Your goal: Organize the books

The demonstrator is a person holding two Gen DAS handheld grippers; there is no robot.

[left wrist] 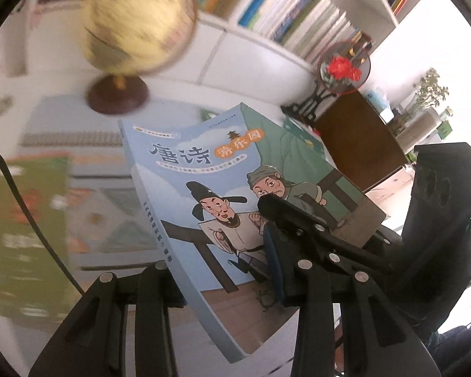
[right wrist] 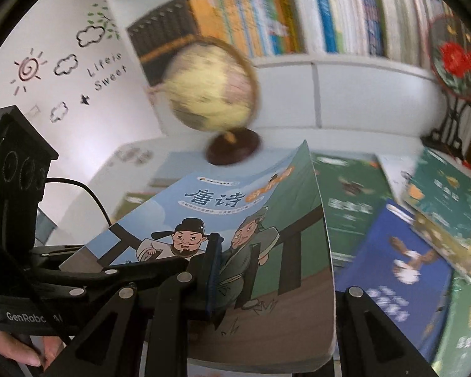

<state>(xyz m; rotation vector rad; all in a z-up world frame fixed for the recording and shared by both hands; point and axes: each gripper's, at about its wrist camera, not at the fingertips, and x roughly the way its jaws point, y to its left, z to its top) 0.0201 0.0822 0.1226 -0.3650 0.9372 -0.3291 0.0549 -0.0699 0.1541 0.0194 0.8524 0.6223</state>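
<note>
A light-blue picture book (left wrist: pixel 185 169) with two cartoon men on its cover is lifted off the table and tilted, spine to the left. My left gripper (left wrist: pixel 213 251) is shut on its lower part, the blue pad on the cover and the other finger behind the book. My right gripper (right wrist: pixel 282 267) is shut on the same book (right wrist: pixel 267 207), its blue-padded finger (right wrist: pixel 213 267) pressing the cover. Each gripper shows in the other's view: the right one (left wrist: pixel 267 207) clamps the book's right side, and the left one (right wrist: pixel 179 264) reaches in from the left.
A globe (right wrist: pixel 213 88) on a brown base stands behind the book. Above it, white shelves (right wrist: pixel 345 66) are packed with upright books. Several green and blue books (right wrist: pixel 392 267) lie scattered on the white table. A round red-flower fan (right wrist: pixel 455 62) stands on a black stand. A hand (right wrist: pixel 25 352) is at bottom left.
</note>
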